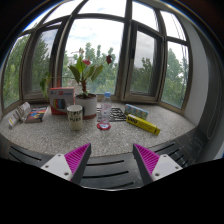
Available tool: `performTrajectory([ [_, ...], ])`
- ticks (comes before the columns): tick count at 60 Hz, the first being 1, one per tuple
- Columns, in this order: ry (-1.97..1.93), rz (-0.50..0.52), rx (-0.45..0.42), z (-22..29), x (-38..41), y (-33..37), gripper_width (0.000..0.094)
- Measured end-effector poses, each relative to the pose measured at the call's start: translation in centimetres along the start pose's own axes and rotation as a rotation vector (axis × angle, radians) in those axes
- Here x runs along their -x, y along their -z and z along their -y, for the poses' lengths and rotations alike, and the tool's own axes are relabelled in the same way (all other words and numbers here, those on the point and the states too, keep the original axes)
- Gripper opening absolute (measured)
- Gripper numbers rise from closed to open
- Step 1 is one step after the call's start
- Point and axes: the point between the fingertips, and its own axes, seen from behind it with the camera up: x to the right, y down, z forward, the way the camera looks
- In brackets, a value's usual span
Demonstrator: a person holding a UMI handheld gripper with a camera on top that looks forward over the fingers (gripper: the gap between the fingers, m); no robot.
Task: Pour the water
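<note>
- Bottle [105, 108]: clear, upright on the counter [120, 142], just right of the flowerpot [88, 105]; well beyond the fingers.
- Cup [75, 115]: pale, in front of the flowerpot, slightly left.
- Gripper [111, 160]: fingers spread, holding nothing.
- Judgement: approach level, centre the bottle between the pads, grasp mid-body.
- Yellow box [143, 124], right of the flowerpot: writing illegible.

The jaws of the gripper [110, 160] gape empty, well short of the cup [75, 115] and bottle [104, 110].
</note>
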Motion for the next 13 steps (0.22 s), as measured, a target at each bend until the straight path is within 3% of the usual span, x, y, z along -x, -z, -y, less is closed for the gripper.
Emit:
performTrajectory([
  [13, 0.016, -0.023, -0.013, -0.2, 0.8, 2.5, 0.0856],
])
